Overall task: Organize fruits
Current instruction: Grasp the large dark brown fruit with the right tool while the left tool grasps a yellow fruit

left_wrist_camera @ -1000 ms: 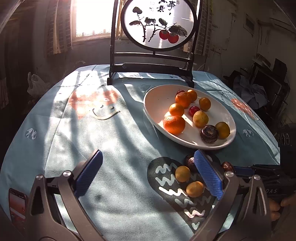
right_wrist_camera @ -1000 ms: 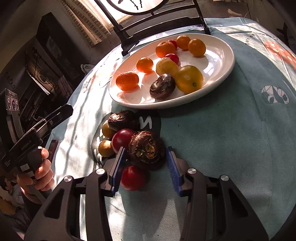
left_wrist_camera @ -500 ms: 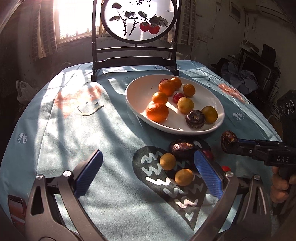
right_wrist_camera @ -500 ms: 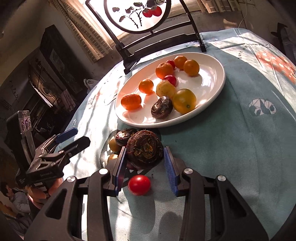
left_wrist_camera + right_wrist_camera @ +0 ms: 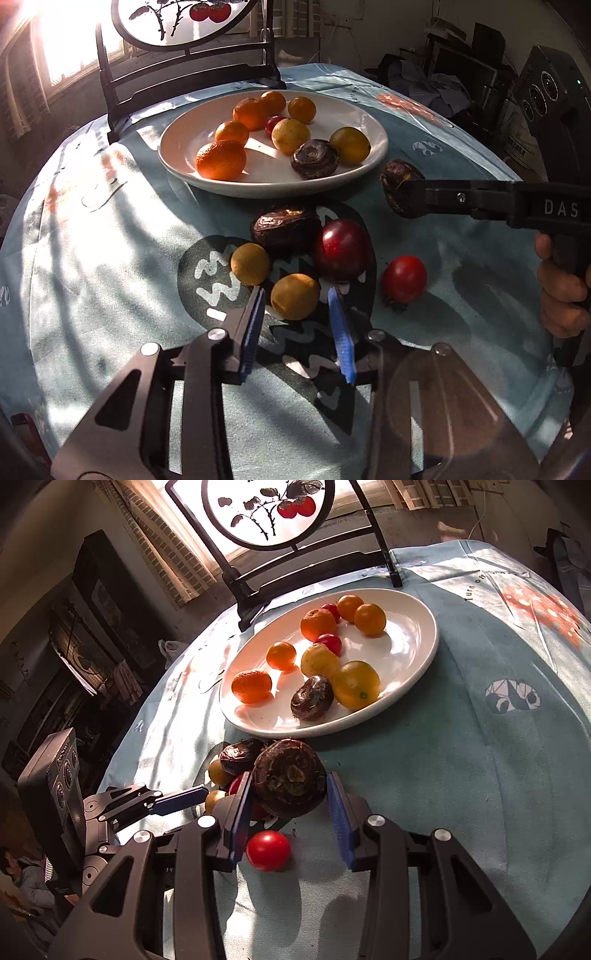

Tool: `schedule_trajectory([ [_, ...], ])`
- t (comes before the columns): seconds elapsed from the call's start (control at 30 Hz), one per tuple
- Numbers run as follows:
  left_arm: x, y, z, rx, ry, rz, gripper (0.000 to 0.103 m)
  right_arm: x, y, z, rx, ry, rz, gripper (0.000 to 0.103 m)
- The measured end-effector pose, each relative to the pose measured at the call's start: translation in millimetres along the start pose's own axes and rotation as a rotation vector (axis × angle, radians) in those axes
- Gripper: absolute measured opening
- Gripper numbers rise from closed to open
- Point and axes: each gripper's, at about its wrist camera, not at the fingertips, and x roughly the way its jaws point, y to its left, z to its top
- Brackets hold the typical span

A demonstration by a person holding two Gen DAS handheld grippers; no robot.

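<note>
A white plate (image 5: 273, 189) (image 5: 406, 642) holds several oranges, yellow fruits, small red ones and a brown one. Loose fruit lies in front of it on a dark heart print: a wrinkled brown fruit (image 5: 286, 229), a dark red plum (image 5: 343, 248), a red tomato (image 5: 403, 278) (image 5: 268, 850) and two small yellow fruits. My left gripper (image 5: 296, 291) is closing around the nearer yellow fruit (image 5: 294, 296). Its blue pads (image 5: 255, 325) stand a little off each side. My right gripper (image 5: 289, 775) (image 5: 399, 192) is shut on a round dark brown fruit (image 5: 290, 779), held above the cloth.
A round painted screen on a black stand (image 5: 184, 74) (image 5: 273, 513) rises behind the plate. A person's hand (image 5: 561, 291) grips the right tool's handle. A black box with dials (image 5: 554, 92) stands beyond the table's right edge. Pale blue cloth (image 5: 498, 775) covers the table.
My left gripper came down and forward over the loose fruit, and its jaws went from wide apart to narrow around the yellow fruit. The right gripper rose slightly with the brown fruit.
</note>
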Motion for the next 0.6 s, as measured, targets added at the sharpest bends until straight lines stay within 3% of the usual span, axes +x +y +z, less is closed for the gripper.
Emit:
schedule_trajectory([
  [0.43,8.9,-0.3,0.2,0.003,0.008,0.026,0.033,-1.1,2.9,-0.1,-0.012,-0.003,-0.01,0.04],
  [0.6,10.2,2.5,0.5,-0.01,0.004,0.027,0.029,-1.2,4.2,-0.8,-0.021,-0.007,-0.023,0.04],
])
